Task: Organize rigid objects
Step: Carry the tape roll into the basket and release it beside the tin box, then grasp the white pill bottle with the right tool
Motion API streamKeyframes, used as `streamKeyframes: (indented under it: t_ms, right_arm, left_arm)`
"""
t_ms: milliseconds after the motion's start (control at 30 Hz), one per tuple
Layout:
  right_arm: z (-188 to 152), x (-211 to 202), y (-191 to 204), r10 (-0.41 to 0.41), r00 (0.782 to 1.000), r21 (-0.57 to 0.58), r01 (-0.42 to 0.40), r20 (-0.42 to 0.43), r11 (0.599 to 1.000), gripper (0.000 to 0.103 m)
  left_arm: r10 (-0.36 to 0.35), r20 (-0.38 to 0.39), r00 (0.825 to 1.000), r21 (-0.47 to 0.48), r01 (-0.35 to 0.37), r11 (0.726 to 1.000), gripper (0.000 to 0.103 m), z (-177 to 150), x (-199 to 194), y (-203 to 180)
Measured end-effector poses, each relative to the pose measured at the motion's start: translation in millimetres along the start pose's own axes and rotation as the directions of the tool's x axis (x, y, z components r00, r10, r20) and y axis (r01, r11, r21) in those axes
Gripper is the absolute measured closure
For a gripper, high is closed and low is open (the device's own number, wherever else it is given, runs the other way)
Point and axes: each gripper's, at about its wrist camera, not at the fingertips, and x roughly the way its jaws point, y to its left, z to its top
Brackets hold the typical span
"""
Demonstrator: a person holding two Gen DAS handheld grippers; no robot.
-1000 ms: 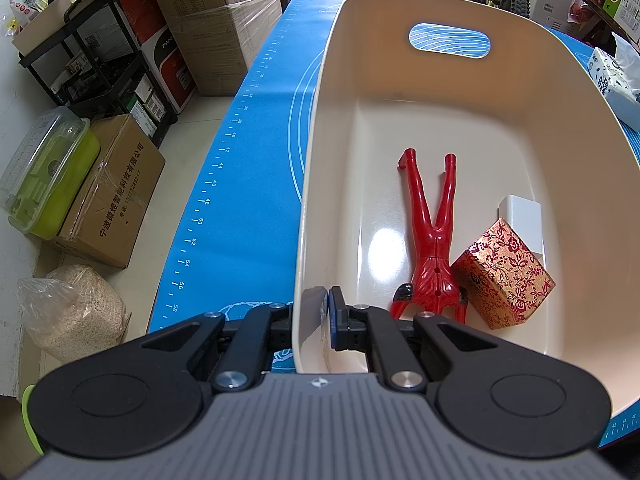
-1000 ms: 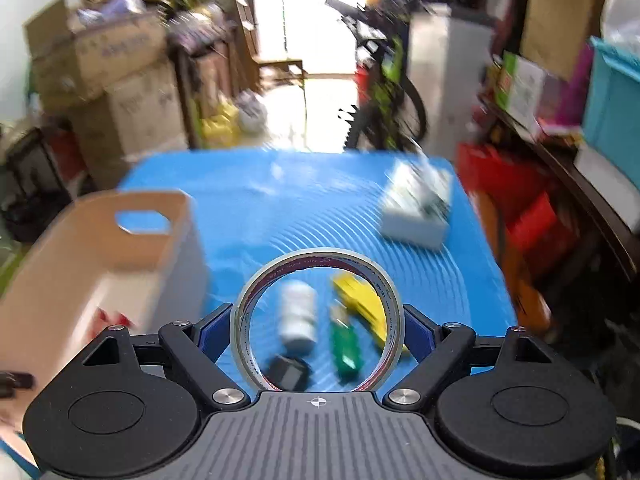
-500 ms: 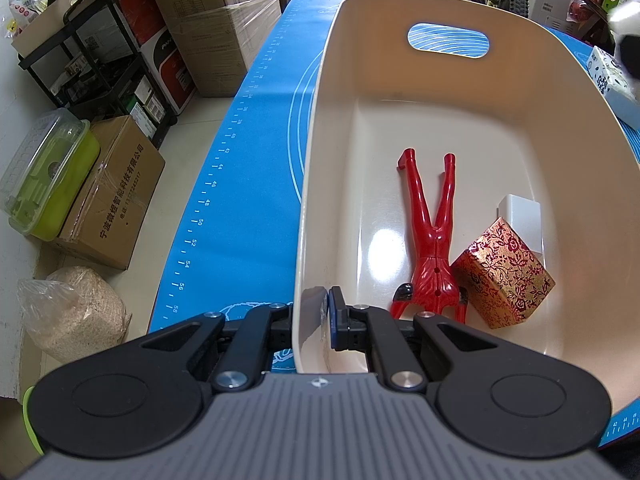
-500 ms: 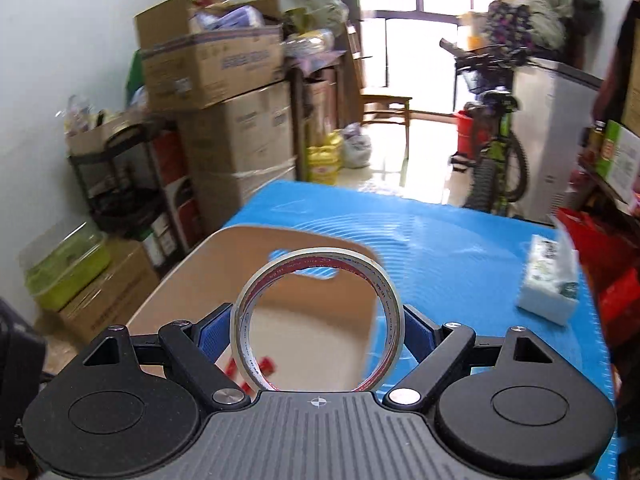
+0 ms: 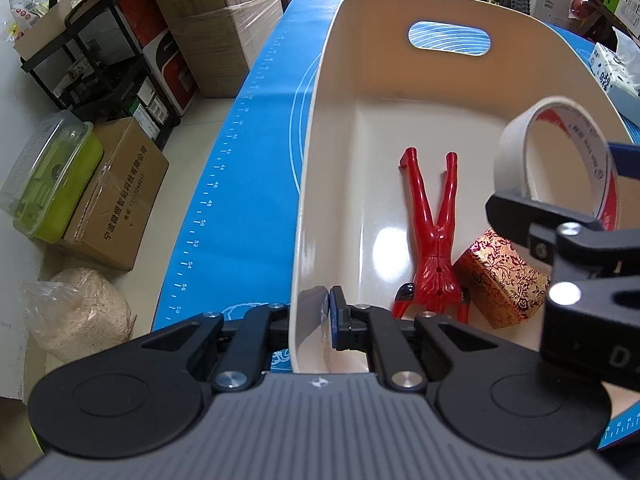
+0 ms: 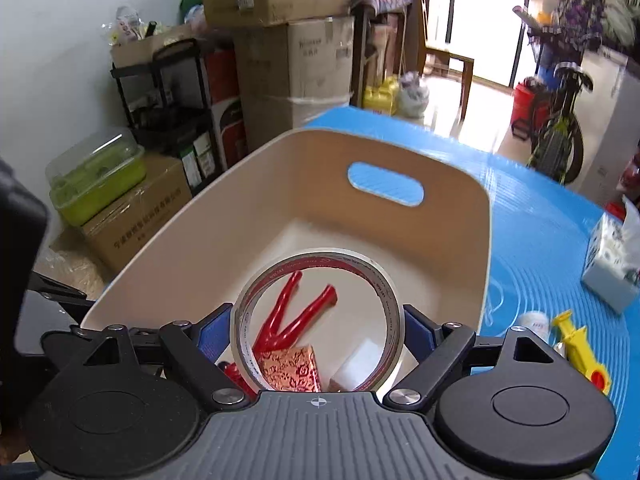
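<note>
A cream plastic tub [image 6: 192, 248] with a cut-out handle slot in its far wall sits on the blue mat [image 5: 256, 152] that covers the tabletop, close to the mat's left edge. Inside it, on the floor near the near wall, a red plastic figurine [image 5: 436, 236] lies flat with its legs toward the far wall; a red-and-gold patterned box [image 5: 504, 276] lies touching its right side, and a small white box [image 6: 360, 360] lies just beside that. The left gripper [image 5: 320, 316] has its jaws pinched on the tub's near rim. The right gripper [image 6: 318, 324] hangs over the tub's near right part, its jaws spread wide and clamped on a roll of tape [image 6: 318, 320] held upright, clear of the contents below. Outside the tub, toward the mat's right edge, lie a yellow toy [image 6: 580, 344], a small white bottle [image 6: 534, 320] and a tissue pack [image 6: 612, 264].
</note>
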Motion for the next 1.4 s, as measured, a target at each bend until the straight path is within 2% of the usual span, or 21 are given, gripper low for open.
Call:
streamKeyframes:
  t_ms: [200, 467, 600, 767, 867, 1033, 1233, 1400]
  right_arm:
    - [-1.3, 3.3, -7.5, -0.006, 1.0, 0.007, 0.006, -0.026, 1.0, 0.016]
    - [1.5, -19.3, -31.7, 0.02, 0.999, 0.098, -0.024, 0.038, 0.995, 0.011]
    - [1.7, -37.8, -53.5, -0.052, 0.994, 0.102, 0.042, 0.096, 0.994, 0.011]
    - [-7.4, -41.3, -106.8, -0.149, 0.985, 0.192, 0.13, 0.087, 0.973, 0.011]
    - [-16.2, -33.4, -133.1, -0.201, 0.977, 0.237, 0.179, 0.073, 0.955, 0.012]
    - [-33.2, -4.6, -155.6, -0.255, 0.967, 0.236, 0.244, 0.018, 0.941, 0.013]
    - [-44.6, 28.3, -163.5, -0.256, 0.966, 0.238, 0.26, -0.049, 0.936, 0.018]
    - [-46.2, 46.0, -163.4, -0.281, 0.958, 0.217, 0.287, -0.059, 0.933, 0.022]
  left_arm:
    - [0.0, -0.001, 1.0, -0.002, 0.0, 1.0, 0.09, -0.2, -0.2, -0.1]
    - [-0.002, 0.0, 1.0, -0.001, 0.002, 1.0, 0.09, -0.2, -0.1, 0.1]
    - [-0.004, 0.0, 1.0, -0.003, 0.004, 1.0, 0.09, -0.2, 0.0, 0.1]
    - [-0.004, 0.0, 1.0, -0.004, 0.004, 1.0, 0.091, -0.4, 0.4, 0.1]
    - [-0.003, 0.0, 1.0, -0.003, 0.003, 1.0, 0.09, -0.3, 0.4, 0.1]
    - [0.0, -0.002, 1.0, 0.001, 0.0, 1.0, 0.09, -0.1, 0.6, -0.3]
    - [0.001, -0.003, 1.0, 0.005, -0.001, 1.0, 0.09, 0.2, 0.7, -0.7]
    - [0.004, -0.002, 1.0, 0.007, -0.004, 1.0, 0.09, -0.6, 1.7, -1.2]
